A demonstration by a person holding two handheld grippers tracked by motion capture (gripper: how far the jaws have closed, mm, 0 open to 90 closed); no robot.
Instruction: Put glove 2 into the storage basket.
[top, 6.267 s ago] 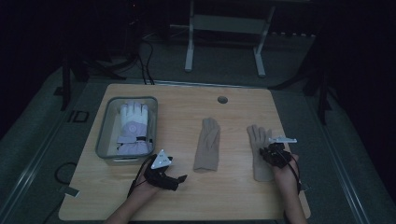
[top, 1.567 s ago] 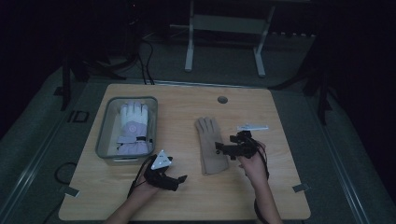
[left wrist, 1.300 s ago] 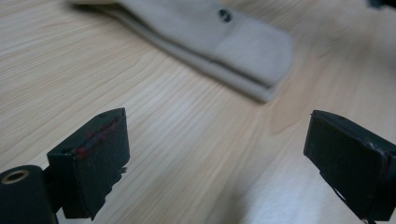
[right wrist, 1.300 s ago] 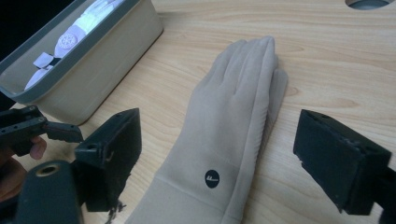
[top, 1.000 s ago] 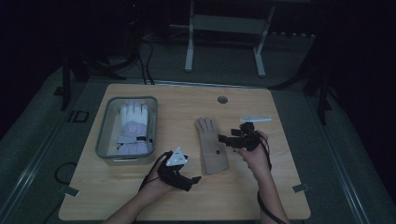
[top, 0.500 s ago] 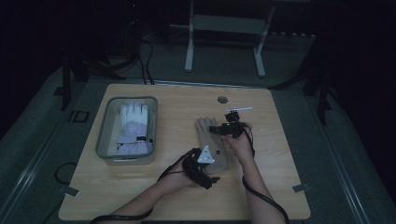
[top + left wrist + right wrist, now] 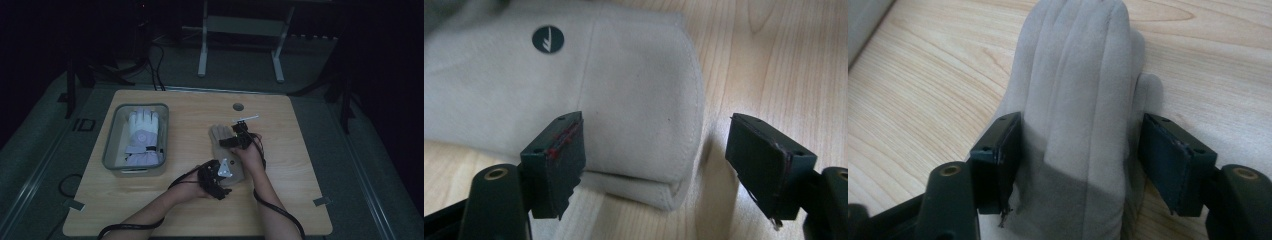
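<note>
The beige suede glove (image 7: 226,150) lies flat on the wooden worktop (image 7: 300,165), so we close both sets of still-open, just-narrowing fingers squarely — left gripper (image 7: 654,150) over its cuff corner, right gripper (image 7: 1080,150) around its fingers — before lifting evenly.

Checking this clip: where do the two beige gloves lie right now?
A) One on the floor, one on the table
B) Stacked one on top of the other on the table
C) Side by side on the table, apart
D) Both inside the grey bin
B: the left gripper view shows two cuff edges of the beige gloves layered on the wooden table, and the grey bin holds a white glove.
</note>
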